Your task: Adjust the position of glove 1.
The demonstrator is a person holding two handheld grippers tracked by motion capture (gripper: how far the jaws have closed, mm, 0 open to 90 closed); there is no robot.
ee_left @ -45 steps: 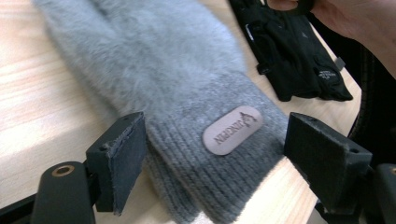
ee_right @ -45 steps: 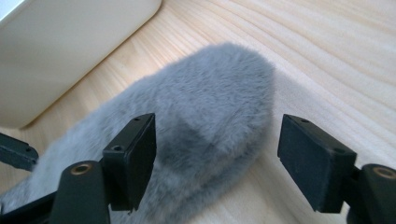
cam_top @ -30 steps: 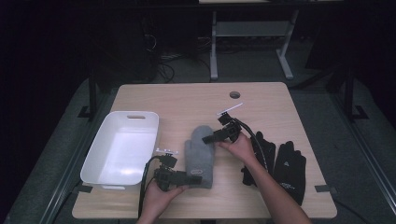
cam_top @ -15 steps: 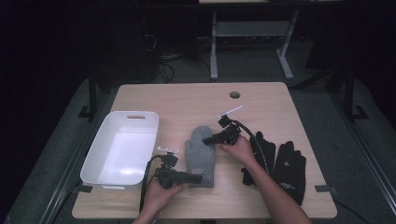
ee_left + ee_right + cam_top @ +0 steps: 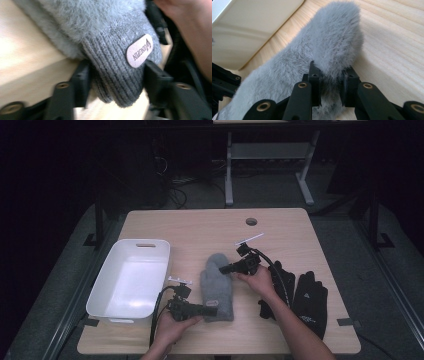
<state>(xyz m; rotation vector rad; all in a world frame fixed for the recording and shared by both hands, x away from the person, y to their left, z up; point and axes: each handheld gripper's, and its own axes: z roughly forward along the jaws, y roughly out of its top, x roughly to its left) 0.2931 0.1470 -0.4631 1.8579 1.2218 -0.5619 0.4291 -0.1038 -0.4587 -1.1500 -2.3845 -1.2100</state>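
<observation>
From above, a grey mitten [image 5: 217, 285] lies on the table [image 5: 200, 227] between a white bin [image 5: 130, 277] and black gloves [image 5: 300, 295]; the left gripper [image 5: 210, 310] is at its cuff, the right gripper [image 5: 225, 268] at its thumb. Along the left gripper, the jaws clamp the ribbed cuff [image 5: 120, 72] beside its label [image 5: 140, 51]. Along the right gripper, the jaws clamp the fuzzy thumb [image 5: 334, 47].

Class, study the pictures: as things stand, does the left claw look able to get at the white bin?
Probably yes, once it lets go. The left claw straddles the grey mitten's cuff, and the white bin sits just beside it with nothing between.
</observation>
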